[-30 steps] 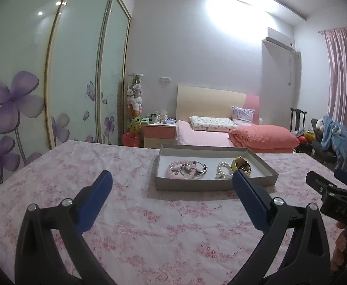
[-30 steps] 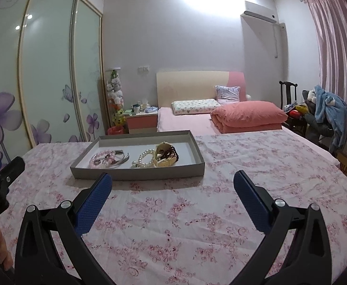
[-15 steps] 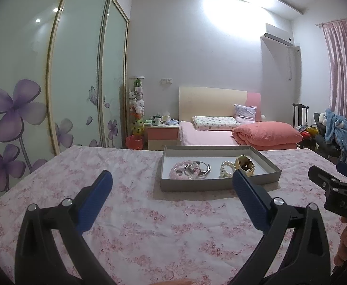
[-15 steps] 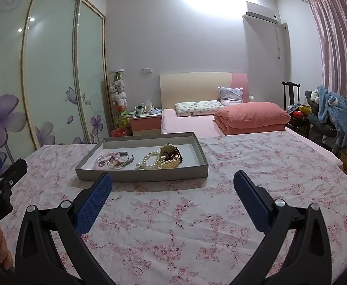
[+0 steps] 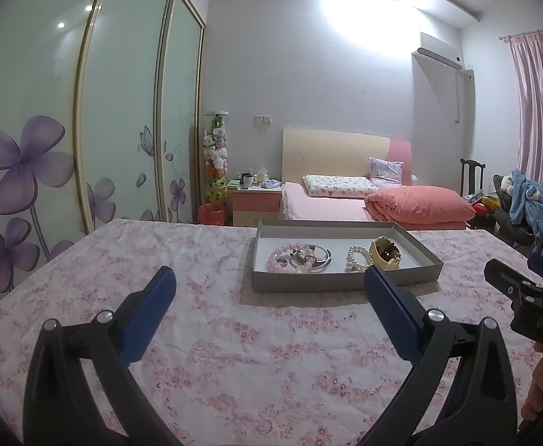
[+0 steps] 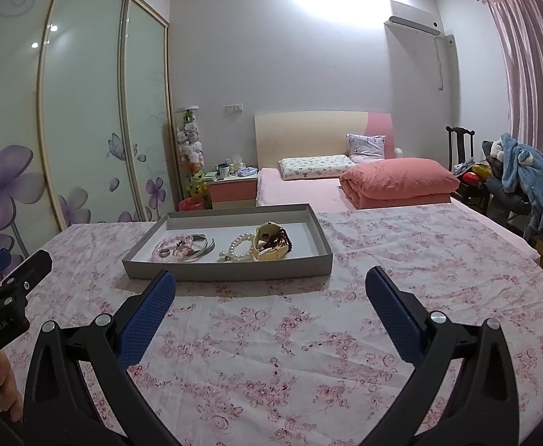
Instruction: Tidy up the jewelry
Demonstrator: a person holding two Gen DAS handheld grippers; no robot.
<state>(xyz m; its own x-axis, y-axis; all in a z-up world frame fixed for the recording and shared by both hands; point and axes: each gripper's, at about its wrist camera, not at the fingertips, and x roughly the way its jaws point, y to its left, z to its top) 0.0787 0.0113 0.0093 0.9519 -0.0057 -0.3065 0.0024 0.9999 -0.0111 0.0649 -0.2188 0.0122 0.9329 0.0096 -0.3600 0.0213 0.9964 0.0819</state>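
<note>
Meanwhile, both claws hang apart, empty: left gripper, right gripper | tray at 12 o'clock holds tangled bracelets, pearls | risk: linked pieces may lift together, snag | writing: "DAS" partly legible on right gripper.

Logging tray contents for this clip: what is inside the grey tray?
In the grey tray: pink bead bracelet, silver bangles, pearl bracelet, cream holder with dark beads. Anything beneath them is hidden.
</note>
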